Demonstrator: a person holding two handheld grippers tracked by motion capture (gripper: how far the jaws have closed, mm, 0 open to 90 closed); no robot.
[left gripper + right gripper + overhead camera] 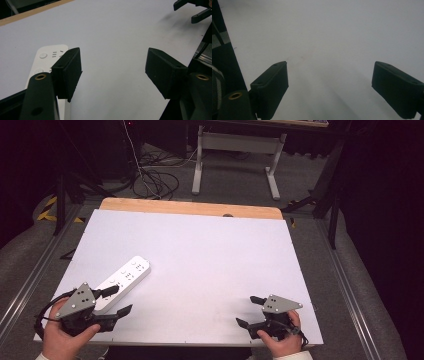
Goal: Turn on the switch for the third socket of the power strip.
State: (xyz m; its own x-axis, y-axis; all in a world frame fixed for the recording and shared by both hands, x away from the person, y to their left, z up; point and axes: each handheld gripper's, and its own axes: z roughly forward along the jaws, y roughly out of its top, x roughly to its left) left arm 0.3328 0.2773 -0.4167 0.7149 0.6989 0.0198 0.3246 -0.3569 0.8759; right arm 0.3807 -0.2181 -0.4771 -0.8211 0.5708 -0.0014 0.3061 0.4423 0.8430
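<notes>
A white power strip (125,277) lies slantwise on the left part of the white tabletop (210,250). My left gripper (119,300) hovers at the strip's near end, open, with one jaw over that end and nothing between the jaws. In the left gripper view the power strip (46,58) lies behind the left jaw of that gripper (113,72), and bare tabletop shows in the gap. My right gripper (245,310) is held at the front right of the table, open and empty. In its own view the right gripper (329,82) has its jaws wide over bare white surface (324,37).
A wooden strip (190,208) borders the table's far edge. Metal rails (30,275) run along both sides. Beyond the table, cables (155,180) lie on the floor beside the legs of a white desk (235,155). The right gripper (192,11) appears far off in the left gripper view.
</notes>
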